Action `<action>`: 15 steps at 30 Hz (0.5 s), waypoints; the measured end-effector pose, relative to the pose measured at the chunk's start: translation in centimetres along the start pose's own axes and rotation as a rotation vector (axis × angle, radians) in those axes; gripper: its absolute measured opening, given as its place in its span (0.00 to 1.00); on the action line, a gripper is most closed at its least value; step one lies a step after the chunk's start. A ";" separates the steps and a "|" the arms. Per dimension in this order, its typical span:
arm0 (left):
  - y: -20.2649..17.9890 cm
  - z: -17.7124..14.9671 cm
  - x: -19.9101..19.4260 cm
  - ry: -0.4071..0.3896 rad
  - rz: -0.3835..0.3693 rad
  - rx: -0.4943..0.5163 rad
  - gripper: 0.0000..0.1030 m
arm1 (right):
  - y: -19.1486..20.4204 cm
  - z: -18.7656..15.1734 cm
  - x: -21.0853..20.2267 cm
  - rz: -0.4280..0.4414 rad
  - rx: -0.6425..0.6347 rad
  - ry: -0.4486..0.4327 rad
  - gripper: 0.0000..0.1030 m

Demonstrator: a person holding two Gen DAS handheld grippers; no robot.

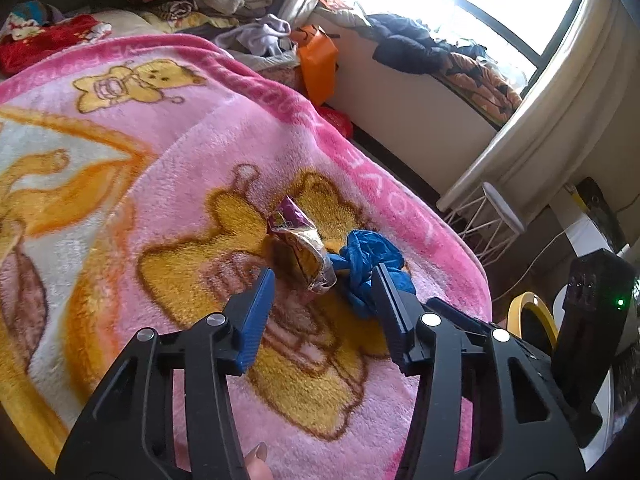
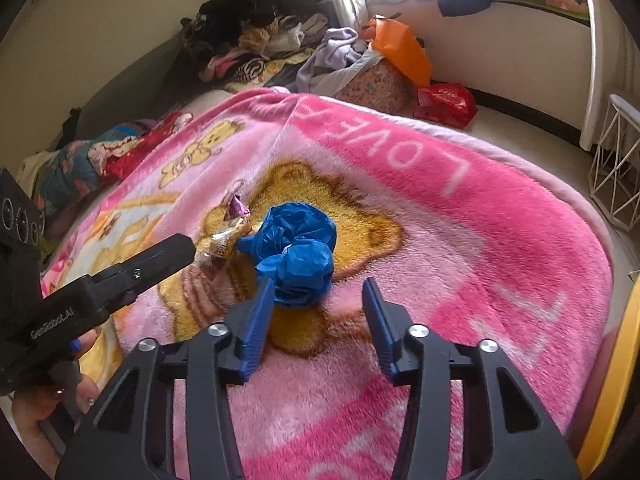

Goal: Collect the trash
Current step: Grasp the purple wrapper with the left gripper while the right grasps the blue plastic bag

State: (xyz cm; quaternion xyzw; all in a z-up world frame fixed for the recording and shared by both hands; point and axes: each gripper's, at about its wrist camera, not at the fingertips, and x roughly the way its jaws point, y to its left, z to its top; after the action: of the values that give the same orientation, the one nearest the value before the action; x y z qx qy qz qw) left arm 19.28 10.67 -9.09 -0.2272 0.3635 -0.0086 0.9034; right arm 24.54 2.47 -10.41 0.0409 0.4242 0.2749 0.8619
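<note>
A crumpled shiny snack wrapper (image 1: 300, 236) and a scrunched blue plastic bag (image 1: 368, 252) lie side by side on a pink bear-print blanket (image 1: 160, 140). My left gripper (image 1: 324, 276) is open; the wrapper's near end sits between its fingers and the pads are not pressing on it. In the right wrist view the blue bag (image 2: 296, 248) lies just ahead of my right gripper (image 2: 318, 284), which is open with the bag's near end between its tips. The wrapper (image 2: 228, 240) lies left of the bag, with the left gripper's finger (image 2: 160, 260) beside it.
Piled clothes (image 2: 256, 40) cover the bed's far end. An orange bag (image 2: 400, 52) and a red bag (image 2: 446, 102) sit beyond the blanket's edge. A white wire stand (image 2: 616, 160) is on the floor at right. A yellow rim (image 1: 532, 312) shows beside the bed.
</note>
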 end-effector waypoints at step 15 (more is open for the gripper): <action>-0.3 -1.0 2.0 0.025 -0.008 -0.003 0.10 | 0.2 -0.6 -1.3 0.016 0.011 -0.031 0.01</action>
State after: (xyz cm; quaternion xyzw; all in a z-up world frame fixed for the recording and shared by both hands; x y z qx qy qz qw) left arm 20.11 9.69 -10.90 -0.2300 0.3737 -0.0142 0.8985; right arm 23.41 1.84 -9.81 0.0535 0.4118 0.2786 0.8660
